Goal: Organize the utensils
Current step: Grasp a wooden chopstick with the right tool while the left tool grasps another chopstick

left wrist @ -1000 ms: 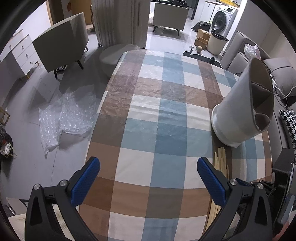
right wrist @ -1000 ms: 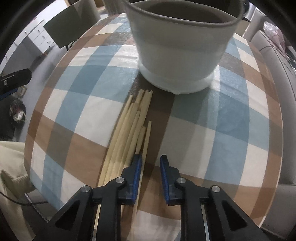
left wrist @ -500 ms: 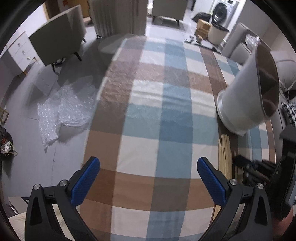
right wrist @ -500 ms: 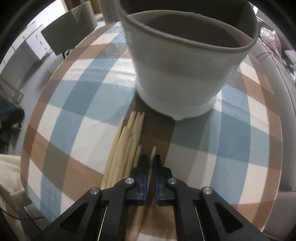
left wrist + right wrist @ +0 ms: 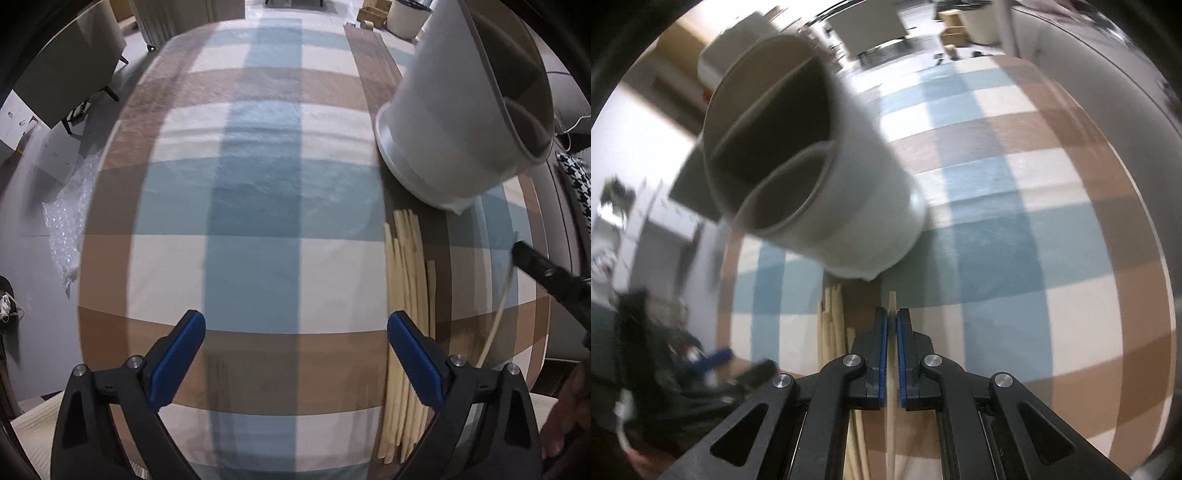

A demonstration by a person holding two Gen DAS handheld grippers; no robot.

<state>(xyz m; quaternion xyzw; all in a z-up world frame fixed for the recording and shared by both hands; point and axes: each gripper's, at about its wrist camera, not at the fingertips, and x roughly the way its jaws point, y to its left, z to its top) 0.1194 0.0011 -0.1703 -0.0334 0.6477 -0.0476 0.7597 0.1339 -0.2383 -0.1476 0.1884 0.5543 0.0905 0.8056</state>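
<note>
Checked tablecloth (image 5: 258,192) in blue, brown and cream covers the table. Left gripper (image 5: 295,354): blue-padded fingers (image 5: 177,354) spread wide over the near edge. Grey utensil holder (image 5: 454,110) stands towards the right edge. Chopstick bundle (image 5: 406,280) lies just before it. Right gripper, partly visible, lifts one chopstick (image 5: 498,306).

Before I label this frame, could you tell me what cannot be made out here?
- Utensil holder: compartment bottoms, dark and blurred in the right wrist view; rim cut off in the left.
- Chopstick in the right gripper: rear end hidden by fingers.
- Chopstick pile: exact count, overlapping, partly behind the left gripper.
</note>
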